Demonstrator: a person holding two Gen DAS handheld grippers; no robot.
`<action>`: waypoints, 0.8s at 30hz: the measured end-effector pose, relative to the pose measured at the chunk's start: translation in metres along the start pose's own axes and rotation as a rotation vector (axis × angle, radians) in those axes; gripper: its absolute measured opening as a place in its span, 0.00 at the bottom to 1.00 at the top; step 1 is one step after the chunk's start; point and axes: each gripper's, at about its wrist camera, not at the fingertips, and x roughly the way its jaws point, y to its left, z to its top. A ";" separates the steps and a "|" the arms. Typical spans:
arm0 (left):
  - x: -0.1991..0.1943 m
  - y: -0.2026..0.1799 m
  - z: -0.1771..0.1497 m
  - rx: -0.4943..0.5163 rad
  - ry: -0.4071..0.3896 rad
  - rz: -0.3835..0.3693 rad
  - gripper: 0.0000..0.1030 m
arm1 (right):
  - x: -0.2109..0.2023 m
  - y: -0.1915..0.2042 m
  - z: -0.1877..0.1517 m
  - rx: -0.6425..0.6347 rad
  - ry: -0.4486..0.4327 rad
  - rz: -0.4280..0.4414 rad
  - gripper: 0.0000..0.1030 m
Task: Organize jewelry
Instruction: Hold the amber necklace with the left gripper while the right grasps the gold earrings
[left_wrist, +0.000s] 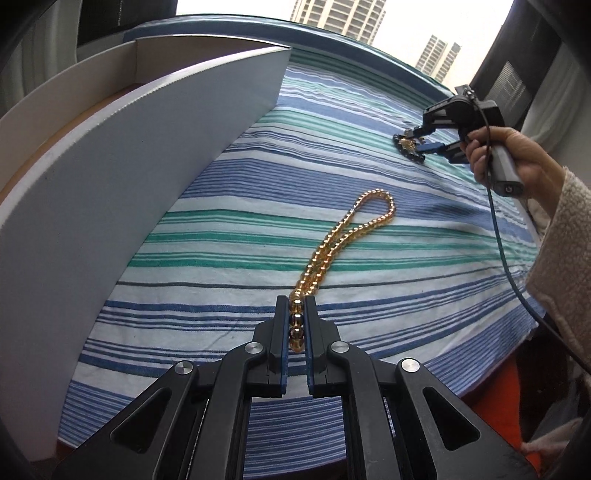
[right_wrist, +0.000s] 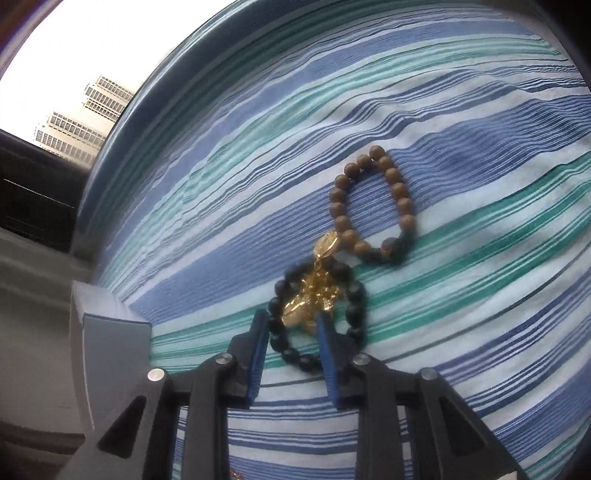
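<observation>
A long amber bead necklace (left_wrist: 343, 236) lies stretched on the striped cloth (left_wrist: 229, 258). My left gripper (left_wrist: 296, 303) is shut on its near end, beads pinched between the blue pads. My right gripper (right_wrist: 291, 319) is open, its fingers straddling a black bead bracelet (right_wrist: 354, 306) with gold charms (right_wrist: 314, 299); it also shows in the left wrist view (left_wrist: 419, 144) at the far right. A brown bead bracelet (right_wrist: 373, 206) lies just beyond the black one, touching it.
A white cardboard box (left_wrist: 110, 177) with tall walls stands along the left of the cloth; its corner shows in the right wrist view (right_wrist: 114, 332). The table's blue rim (left_wrist: 332, 37) runs along the far side by a window.
</observation>
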 end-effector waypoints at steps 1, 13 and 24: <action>0.001 0.001 0.000 -0.003 0.003 -0.002 0.05 | 0.004 0.000 0.001 0.019 -0.003 -0.037 0.26; 0.008 0.006 -0.003 -0.011 0.029 -0.012 0.05 | 0.032 0.037 0.016 -0.068 -0.059 -0.209 0.10; 0.005 0.000 0.006 0.012 0.024 0.007 0.05 | -0.025 0.064 -0.019 -0.231 -0.153 0.000 0.06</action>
